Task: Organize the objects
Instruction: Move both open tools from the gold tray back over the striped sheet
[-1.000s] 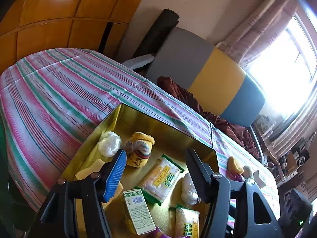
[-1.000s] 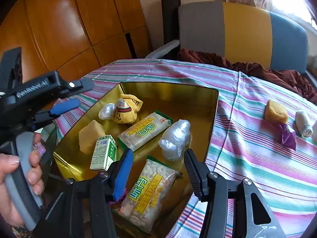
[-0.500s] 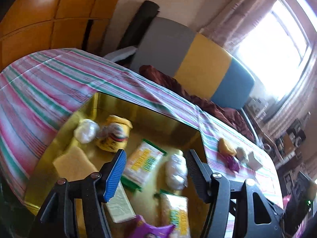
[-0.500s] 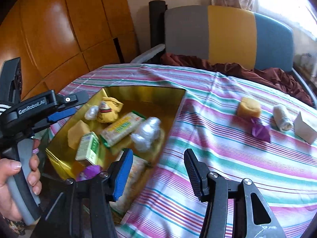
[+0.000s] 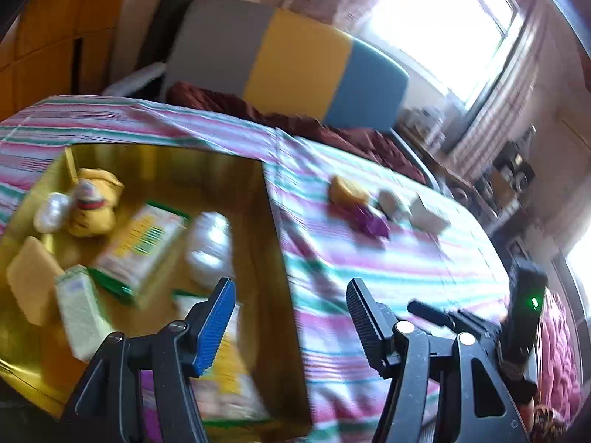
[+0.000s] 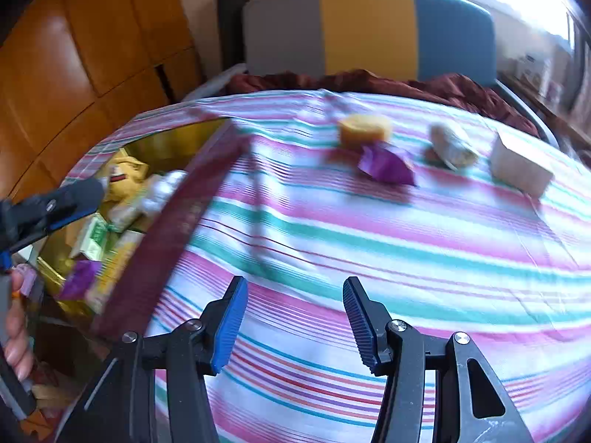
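Gold tin (image 5: 273, 221) with snack packets (image 5: 142, 247)

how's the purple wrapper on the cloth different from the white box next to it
The purple wrapper is crumpled, pointed and lies flat; the white box is a plain, straight-edged block that stands taller. The wrapper touches the yellow sponge; the box sits alone, farthest right. Both rest on the striped tablecloth, outside the gold tin.
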The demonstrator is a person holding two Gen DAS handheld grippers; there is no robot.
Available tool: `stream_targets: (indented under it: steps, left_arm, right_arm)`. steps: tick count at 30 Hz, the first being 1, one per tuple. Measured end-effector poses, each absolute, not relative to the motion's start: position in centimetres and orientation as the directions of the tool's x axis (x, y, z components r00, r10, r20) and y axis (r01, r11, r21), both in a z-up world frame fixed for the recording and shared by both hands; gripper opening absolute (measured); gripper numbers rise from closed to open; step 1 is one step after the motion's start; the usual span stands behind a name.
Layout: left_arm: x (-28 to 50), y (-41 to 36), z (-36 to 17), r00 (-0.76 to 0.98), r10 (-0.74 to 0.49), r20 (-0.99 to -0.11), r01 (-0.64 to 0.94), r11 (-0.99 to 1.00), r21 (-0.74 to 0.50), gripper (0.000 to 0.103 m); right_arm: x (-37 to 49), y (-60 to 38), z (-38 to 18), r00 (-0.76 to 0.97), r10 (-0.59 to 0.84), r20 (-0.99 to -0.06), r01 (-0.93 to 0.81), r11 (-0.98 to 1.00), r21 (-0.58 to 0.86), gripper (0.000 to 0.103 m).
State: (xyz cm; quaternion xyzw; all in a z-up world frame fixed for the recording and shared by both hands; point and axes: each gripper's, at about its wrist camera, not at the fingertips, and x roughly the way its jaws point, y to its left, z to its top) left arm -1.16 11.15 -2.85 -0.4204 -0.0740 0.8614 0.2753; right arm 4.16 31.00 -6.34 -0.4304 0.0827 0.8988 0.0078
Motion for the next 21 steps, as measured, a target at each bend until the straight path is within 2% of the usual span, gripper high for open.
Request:
stream_targets:
  steps: [3, 10, 18, 21]
  left_arm:
    - [0.1, 13.7, -3.2, -0.449, 0.556, -0.700, -0.472, -0.812, -0.342, 0.063]
    - [1.8, 19.2, -3.7, -0.379, 0.579, -0.722, -0.575, -0.759, -0.307, 0.063]
    - [2.4, 21.7, -5.2, -0.332, 0.569, -0.752, -0.585, -0.750, -0.309, 0.063]
    - [2.6, 22.1, -5.7, -0.322, 0.565, -0.760, -0.590, -0.747, -0.305, 0.063]
  right_arm:
    - [5.1, 33.7, -7.1, -0.636, -0.038, -0.771, -0.136, -0.978, 0.161, 0.061]
    - [4.4, 39.9, -7.1, -0.648, 0.063, -0.759, -0.243, -0.961, 0.128, 0.061]
    - [-1.2, 44.3, -5.2, -0.704, 0.145, -0.695, -0.236, -0.971, 0.036, 0.061]
    - [-4.1, 45.5, -5.3, -0.702, 0.148, -0.697, -0.226, -0.974, 0.021, 0.061]
